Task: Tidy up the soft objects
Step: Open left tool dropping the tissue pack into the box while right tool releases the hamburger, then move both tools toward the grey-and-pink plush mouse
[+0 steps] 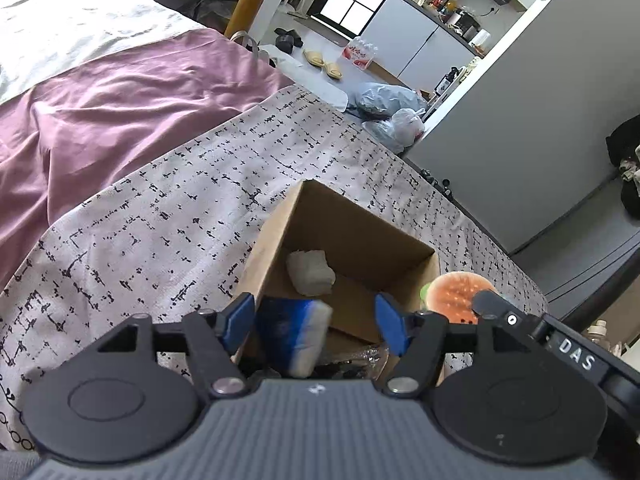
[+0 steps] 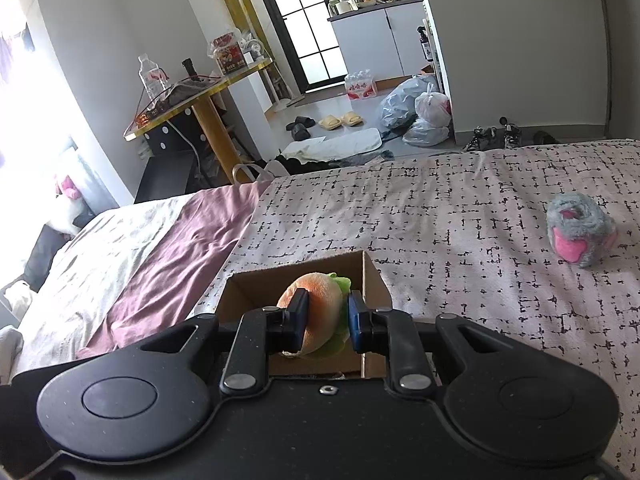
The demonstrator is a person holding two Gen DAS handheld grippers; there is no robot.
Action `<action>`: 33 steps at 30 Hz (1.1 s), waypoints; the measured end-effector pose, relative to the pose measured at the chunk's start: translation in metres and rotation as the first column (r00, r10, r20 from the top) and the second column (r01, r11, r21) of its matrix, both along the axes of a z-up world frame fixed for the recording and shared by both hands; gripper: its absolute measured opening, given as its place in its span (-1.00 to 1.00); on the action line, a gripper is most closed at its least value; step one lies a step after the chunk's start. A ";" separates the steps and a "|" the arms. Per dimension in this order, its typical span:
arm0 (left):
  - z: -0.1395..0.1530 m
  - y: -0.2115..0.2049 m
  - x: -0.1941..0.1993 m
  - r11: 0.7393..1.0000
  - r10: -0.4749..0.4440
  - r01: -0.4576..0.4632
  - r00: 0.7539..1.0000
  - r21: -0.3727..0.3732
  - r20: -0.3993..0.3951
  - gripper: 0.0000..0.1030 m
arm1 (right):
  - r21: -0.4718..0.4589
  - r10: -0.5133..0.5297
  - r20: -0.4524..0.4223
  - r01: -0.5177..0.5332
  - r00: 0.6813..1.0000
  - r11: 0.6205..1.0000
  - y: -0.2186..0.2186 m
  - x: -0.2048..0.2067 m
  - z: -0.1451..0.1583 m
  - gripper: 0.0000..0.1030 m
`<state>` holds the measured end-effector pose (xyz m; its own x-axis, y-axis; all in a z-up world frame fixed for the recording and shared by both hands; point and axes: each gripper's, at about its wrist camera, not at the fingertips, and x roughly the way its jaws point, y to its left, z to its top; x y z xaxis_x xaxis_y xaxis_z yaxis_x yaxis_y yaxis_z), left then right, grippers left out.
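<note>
An open cardboard box [image 1: 280, 224] stands on the patterned bed cover [image 1: 160, 220]. Inside it lies a white soft lump [image 1: 311, 272]. My left gripper [image 1: 314, 314] hangs open above the box; a blue-and-white sponge-like block [image 1: 294, 332] sits loose between the jaws, close to the left pad and clear of the right one. My right gripper [image 2: 327, 314] is shut on a plush burger [image 2: 320, 312], orange bun with green lettuce, over the box [image 2: 374, 280]. The burger [image 1: 454, 294] also shows at the box's right rim in the left wrist view. A grey-and-pink plush toy [image 2: 578, 230] lies on the bed at the right.
A purple sheet [image 2: 180, 248] and a pale quilt [image 1: 80, 24] cover the bed to the left. Past the bed's foot are a gold-edged table [image 2: 200, 92], slippers [image 2: 340, 120], plastic bags [image 2: 416, 110] and shoes [image 2: 492, 136] on the floor. Crinkled clear plastic [image 1: 368, 354] lies in the box.
</note>
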<state>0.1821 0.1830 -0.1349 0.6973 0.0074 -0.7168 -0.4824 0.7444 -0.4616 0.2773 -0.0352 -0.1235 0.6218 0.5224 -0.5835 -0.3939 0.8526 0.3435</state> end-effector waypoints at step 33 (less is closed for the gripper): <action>0.020 -0.035 0.002 0.981 -0.074 0.090 0.992 0.172 -0.100 0.41 | 0.031 -0.022 -0.037 0.023 0.999 0.999 -0.081 -0.024 0.004 -0.17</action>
<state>0.1846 0.1477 -0.1152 0.6314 0.0850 -0.7708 -0.4510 0.8489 -0.2757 0.2532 -0.1160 -0.1191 0.6118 0.5272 -0.5897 -0.3615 0.8494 0.3844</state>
